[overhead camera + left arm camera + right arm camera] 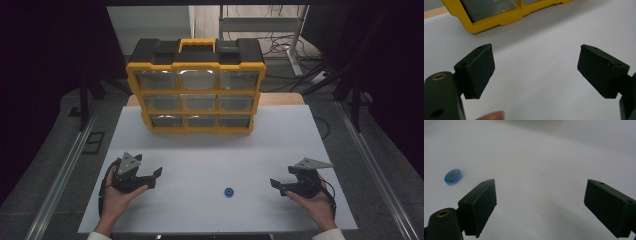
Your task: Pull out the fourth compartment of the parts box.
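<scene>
A small blue round disc [229, 192] lies flat on the white table [210, 150] near the front, between my two hands; it also lies at the left in the right gripper view [453, 175]. My left gripper [152, 177] rests low at the front left, jaws wide apart with nothing between them [535, 71]. My right gripper [278, 186] sits at the front right, open and empty [540, 206], pointing inward with the disc off to its left. A yellow and black drawer organiser [196, 86] stands upright at the back of the table, its several clear drawers shut.
The organiser's lower yellow frame [496, 18] shows ahead of the left gripper. Metal rails [65, 170] run along both sides of the table. Cables and a metal frame [280, 30] lie on the floor behind.
</scene>
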Tool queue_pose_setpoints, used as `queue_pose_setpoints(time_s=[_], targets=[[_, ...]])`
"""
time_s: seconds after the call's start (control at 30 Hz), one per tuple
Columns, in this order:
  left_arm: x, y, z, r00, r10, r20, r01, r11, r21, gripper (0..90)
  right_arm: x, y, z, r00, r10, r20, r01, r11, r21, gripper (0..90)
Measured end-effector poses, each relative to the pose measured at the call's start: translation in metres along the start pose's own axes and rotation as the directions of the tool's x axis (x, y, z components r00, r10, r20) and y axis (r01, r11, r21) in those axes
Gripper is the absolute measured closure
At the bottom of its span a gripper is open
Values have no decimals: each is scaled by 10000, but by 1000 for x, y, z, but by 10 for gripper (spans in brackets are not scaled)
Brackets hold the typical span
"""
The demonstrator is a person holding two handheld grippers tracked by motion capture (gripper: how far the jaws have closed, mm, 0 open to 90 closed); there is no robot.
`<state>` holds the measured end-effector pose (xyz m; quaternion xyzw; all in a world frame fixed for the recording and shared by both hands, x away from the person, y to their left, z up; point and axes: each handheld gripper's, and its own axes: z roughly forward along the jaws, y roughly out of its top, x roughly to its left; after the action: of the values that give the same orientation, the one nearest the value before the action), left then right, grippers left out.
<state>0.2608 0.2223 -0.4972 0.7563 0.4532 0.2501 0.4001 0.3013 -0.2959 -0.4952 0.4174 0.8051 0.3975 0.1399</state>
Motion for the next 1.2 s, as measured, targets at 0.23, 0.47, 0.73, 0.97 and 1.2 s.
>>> queue_pose_setpoints(time_s=[0.23, 0.47, 0.73, 0.97, 1.2], targets=[[-2, 2, 0, 9992, 371, -177, -374, 9992, -123, 149, -4, -2, -3, 9998, 175, 6, -175, 9998, -82, 115], [-1, 4, 1, 9969, 691, -373, -704, 9969, -345, 147, -4, -3, -3, 9999, 108, 67, -108, 9999, -34, 115], [-1, 1, -3, 9906, 1113, -800, -1153, 9922, -478, 144, -3, -1, 0, 9999, 119, 51, -119, 9999, 23, 113], [-2, 1, -4, 9796, 1639, -1162, -1697, 9846, -426, 145, -3, -1, 0, 9999, 103, 55, -103, 9999, 22, 112], [-9, 1, -4, 9439, 2827, -1706, -2905, 9566, -226, 138, -2, -1, 2, 10000, 49, 51, -49, 9999, 115, 114]])
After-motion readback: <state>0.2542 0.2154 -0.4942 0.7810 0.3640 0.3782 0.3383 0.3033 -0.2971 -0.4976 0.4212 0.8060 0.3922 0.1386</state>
